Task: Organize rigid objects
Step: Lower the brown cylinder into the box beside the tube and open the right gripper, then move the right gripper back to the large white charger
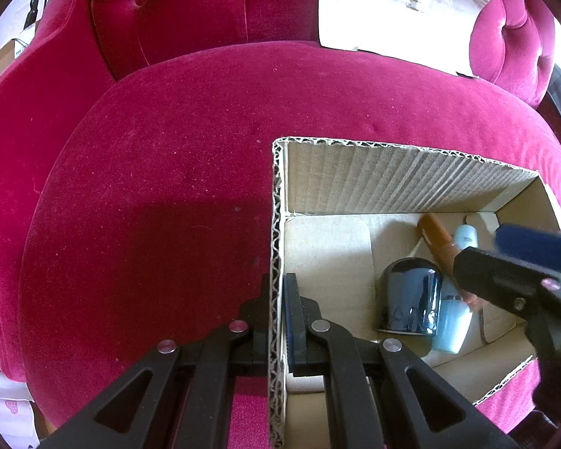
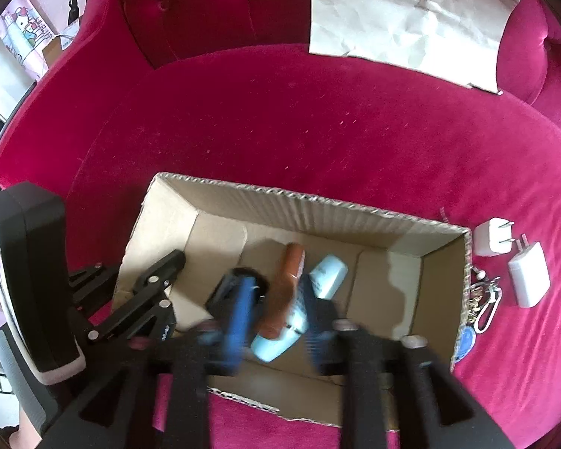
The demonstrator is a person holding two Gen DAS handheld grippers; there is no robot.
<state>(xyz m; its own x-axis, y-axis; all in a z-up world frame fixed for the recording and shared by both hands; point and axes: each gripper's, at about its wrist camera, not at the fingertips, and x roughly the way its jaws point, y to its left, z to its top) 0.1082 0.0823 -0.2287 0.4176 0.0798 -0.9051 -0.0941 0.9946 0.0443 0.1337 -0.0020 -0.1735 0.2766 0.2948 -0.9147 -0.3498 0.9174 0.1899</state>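
Left wrist view: your left gripper [image 1: 279, 292] has its jaws clamped on the left wall of the cardboard box [image 1: 276, 224], one finger outside and one inside. The box sits on the pink velvet sofa [image 1: 168, 149]. Inside the box, on its floor, a dark glossy cylinder [image 1: 411, 299] stands beside a pale blue bottle [image 1: 452, 321], and an orange tube [image 1: 435, 237] lies just behind them toward the far wall. Your right gripper [image 2: 271, 307] hangs over the box with its jaws spread and nothing between them, the orange tube and blue bottle showing through the gap; it is blurred. Outside the box's right wall, two white chargers [image 2: 493, 241] and [image 2: 529, 277] lie on the sofa, with a key ring [image 2: 486, 299] touching that wall. A crumpled paper sheet [image 2: 411, 15] leans on the sofa back, well beyond the box.
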